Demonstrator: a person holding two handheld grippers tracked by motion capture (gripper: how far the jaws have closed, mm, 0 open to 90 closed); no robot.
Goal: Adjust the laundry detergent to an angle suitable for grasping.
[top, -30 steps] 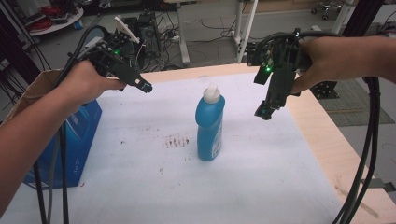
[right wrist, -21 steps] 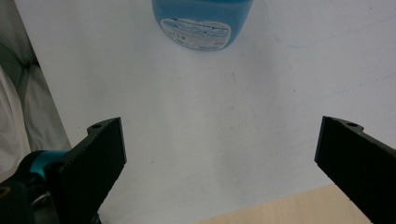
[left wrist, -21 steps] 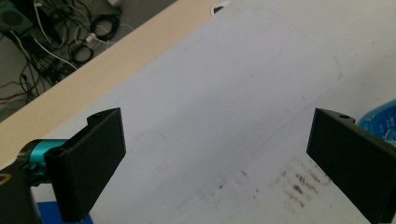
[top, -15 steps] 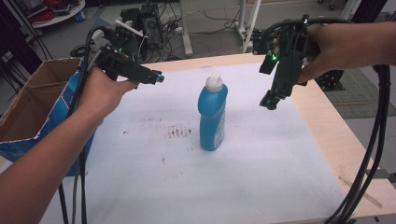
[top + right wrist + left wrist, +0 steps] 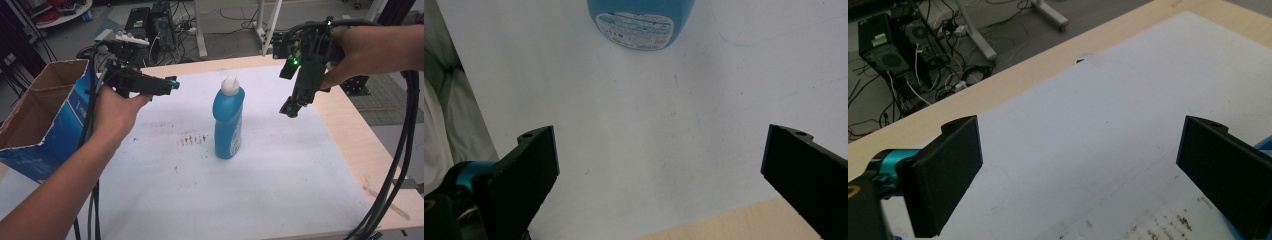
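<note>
A blue toilet-cleaner bottle (image 5: 228, 122) stands upright at the centre of the high view on the white sheet (image 5: 280, 185), its long axis vertical and its white angled cap (image 5: 230, 85) at the top, with bare sheet all round it and the table's wooden edge (image 5: 365, 150) well off to the right. The left gripper (image 5: 172, 84) hovers at upper left beside an open cardboard box (image 5: 47, 120), the right gripper (image 5: 290, 107) at upper right; both are clear of the bottle. Each gripper view shows its jaws spread wide and empty, and the right gripper view adds the bottle's label (image 5: 636, 30) at top centre.
</note>
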